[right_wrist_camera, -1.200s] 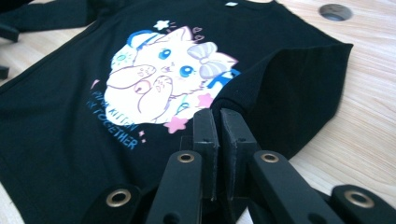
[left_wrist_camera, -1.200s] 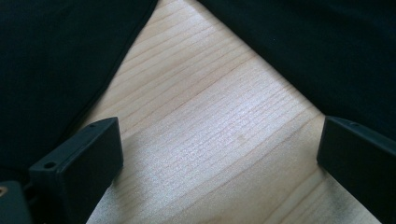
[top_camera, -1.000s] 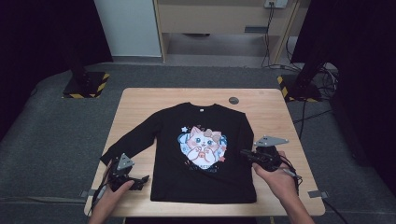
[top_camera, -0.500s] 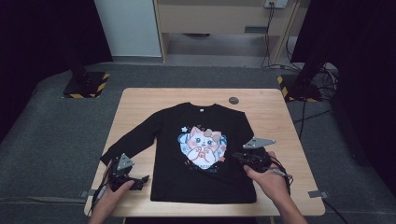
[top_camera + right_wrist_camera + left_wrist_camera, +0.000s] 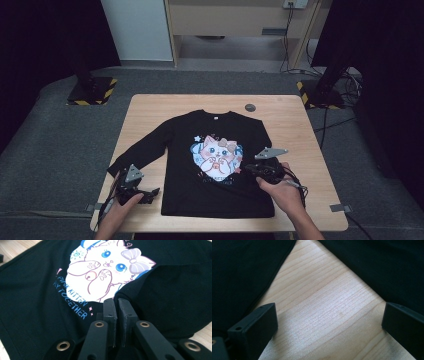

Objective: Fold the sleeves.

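A black long-sleeved shirt (image 5: 215, 200) with a pink kitten print (image 5: 216, 155) lies flat on the wooden table (image 5: 295, 125). My right gripper (image 5: 252, 169) sits over the shirt's right side, shut on the cuff of the right sleeve (image 5: 160, 290), which is drawn in over the body beside the print (image 5: 105, 267). The jaws (image 5: 117, 302) are pressed together with the sleeve's edge running into them. My left gripper (image 5: 150, 192) rests low at the table's front left, open, between the left sleeve (image 5: 145, 150) and the hem. Only bare wood (image 5: 329, 315) lies between its jaws (image 5: 329, 322).
A small dark round disc (image 5: 250, 107) sits on the table near the far edge. Two stand bases with yellow-black tape (image 5: 92, 90) (image 5: 320, 92) stand on the grey floor at either side. A cable trails from the right gripper (image 5: 300, 182).
My right gripper has moved left over the shirt, pulling the right sleeve in across the body. The left gripper has stayed in place.
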The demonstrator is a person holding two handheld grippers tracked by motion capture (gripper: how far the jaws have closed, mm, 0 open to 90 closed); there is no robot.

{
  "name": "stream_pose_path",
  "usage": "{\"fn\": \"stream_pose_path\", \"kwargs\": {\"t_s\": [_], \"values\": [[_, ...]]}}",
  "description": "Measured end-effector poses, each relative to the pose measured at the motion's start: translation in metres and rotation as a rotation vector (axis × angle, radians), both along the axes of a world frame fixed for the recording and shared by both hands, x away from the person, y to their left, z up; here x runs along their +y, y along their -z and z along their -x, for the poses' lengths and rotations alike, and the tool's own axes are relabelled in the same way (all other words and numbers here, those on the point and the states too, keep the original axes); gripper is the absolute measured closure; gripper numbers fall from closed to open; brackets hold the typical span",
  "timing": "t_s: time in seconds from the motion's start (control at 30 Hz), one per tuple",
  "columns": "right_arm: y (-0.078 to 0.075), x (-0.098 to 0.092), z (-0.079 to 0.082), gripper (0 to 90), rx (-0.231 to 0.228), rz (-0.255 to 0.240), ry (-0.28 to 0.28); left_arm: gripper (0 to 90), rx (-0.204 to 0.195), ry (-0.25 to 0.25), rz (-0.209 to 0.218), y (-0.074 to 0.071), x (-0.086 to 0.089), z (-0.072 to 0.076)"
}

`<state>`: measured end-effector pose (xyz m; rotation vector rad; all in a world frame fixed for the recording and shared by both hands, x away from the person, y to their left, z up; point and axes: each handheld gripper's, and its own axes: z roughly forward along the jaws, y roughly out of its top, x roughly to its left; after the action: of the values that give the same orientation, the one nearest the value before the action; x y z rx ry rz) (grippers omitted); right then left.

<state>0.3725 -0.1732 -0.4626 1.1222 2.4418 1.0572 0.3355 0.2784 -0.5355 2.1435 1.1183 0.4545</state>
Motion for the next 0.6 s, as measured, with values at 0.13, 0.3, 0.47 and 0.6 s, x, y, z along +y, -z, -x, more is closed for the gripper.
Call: {"fn": "stream_pose_path", "kwargs": {"t_s": [0.13, 0.3, 0.47, 0.6], "values": [[0.005, 0.002, -0.001, 85.1, 0.008, 0.007, 0.0, 0.0, 0.0, 0.0, 0.001, 0.0, 0.0, 0.0], [0.011, 0.005, -0.004, 85.0, 0.02, 0.005, -0.002, 0.0, 0.0, 0.0, 0.0, 0.0, 0.0, 0.0], [0.017, 0.011, -0.007, 84.9, 0.03, 0.003, -0.002, 0.0, 0.0, 0.0, 0.0, 0.0, 0.0, 0.0], [0.022, 0.015, -0.009, 84.6, 0.039, 0.002, 0.0, 0.0, 0.0, 0.0, 0.0, 0.0, 0.0, 0.0]]}}
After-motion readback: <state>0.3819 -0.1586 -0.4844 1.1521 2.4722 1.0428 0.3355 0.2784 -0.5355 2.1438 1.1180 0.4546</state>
